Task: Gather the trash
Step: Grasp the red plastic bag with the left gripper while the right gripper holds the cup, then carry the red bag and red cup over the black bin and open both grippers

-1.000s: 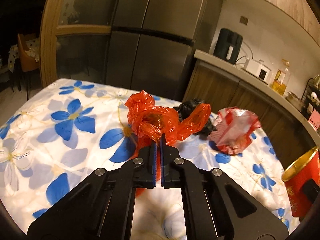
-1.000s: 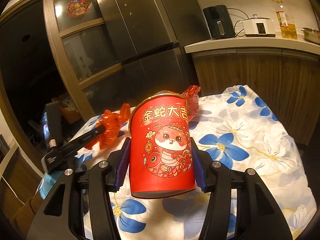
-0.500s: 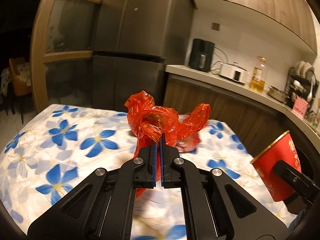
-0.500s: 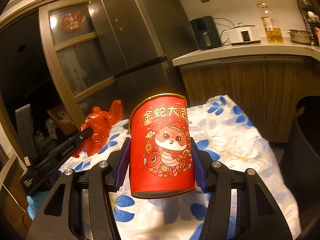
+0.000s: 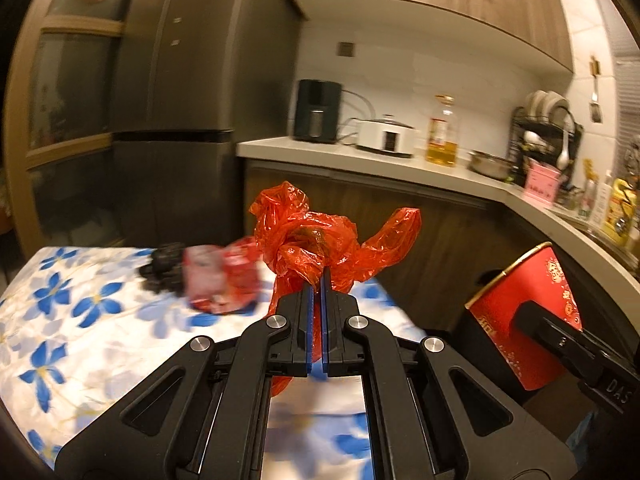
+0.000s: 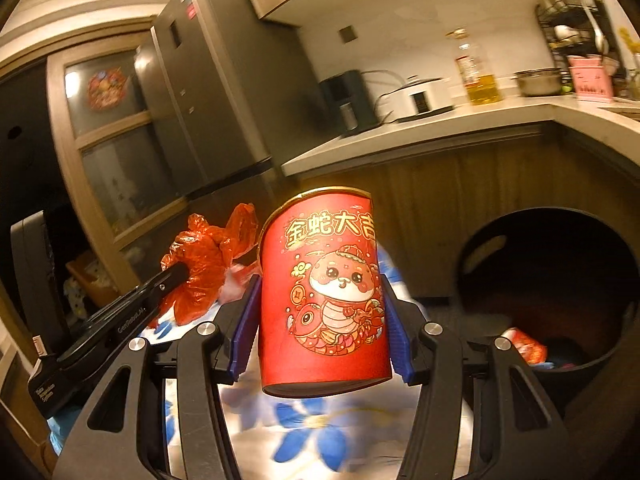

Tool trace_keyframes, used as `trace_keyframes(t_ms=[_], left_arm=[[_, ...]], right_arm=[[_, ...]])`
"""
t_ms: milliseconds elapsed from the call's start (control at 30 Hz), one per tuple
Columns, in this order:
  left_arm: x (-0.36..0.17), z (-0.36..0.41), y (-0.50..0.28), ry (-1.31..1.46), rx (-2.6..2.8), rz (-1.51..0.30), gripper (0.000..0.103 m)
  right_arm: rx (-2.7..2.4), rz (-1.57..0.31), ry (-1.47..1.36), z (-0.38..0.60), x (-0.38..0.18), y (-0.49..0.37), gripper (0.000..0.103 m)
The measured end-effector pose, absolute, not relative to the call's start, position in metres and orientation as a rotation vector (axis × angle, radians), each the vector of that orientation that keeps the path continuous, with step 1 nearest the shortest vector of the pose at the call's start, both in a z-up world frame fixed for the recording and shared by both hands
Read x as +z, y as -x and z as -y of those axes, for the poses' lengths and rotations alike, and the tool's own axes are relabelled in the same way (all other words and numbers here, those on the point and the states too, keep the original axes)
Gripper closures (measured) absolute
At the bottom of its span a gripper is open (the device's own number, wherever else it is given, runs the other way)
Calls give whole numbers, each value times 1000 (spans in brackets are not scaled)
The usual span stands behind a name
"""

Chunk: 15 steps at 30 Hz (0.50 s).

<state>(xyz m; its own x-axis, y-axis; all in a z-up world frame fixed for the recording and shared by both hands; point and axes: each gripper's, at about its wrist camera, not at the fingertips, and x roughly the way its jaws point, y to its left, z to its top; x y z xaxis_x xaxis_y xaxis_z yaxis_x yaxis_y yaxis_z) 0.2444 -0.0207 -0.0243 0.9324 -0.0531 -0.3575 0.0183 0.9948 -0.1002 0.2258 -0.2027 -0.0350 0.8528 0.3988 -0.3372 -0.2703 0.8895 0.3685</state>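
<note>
**Trash items in hand and on the counter: count and placement**

Item 1: one crumpled red plastic bag (image 5: pixel 316 240), pinched between the pressed-together fingers of the left tool (image 5: pixel 316 292); it bunches just ahead of the tips and hangs below them, held in the air.

Item 2: one red paper cup (image 6: pixel 324 292) with a cartoon snake and a gold rim, gripped upright by its sides between the spread blue pads of the right tool (image 6: pixel 322 312), also lifted.

Item 3: one red-and-white wrapper (image 5: pixel 218 280), lying on the flower-print counter (image 5: pixel 80 320) ahead and left of the left tool.

Item 4: one black crumpled piece (image 5: pixel 164 266), touching the wrapper's far left side.

Item 5: one dark round bin (image 6: pixel 560 280), right of the right tool, its mouth turned to the camera; one red scrap (image 6: pixel 524 348) lies inside.

Surroundings: one tall grey fridge (image 5: pixel 180 80) beyond; the kitchen worktop (image 5: pixel 400 160) carries one black appliance (image 5: pixel 318 110), one white cooker (image 5: pixel 386 136), one oil bottle (image 5: pixel 442 132).

Obstruction: from the right wrist view, the cup hides most of the counter ahead.
</note>
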Motion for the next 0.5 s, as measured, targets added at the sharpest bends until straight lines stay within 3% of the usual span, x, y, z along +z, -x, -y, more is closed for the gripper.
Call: trace_keyframes(t_ms=[500], left_arm=[[-13, 163, -273, 64, -273, -336, 101]], right_arm=[[57, -350, -350, 323, -33, -229, 48]])
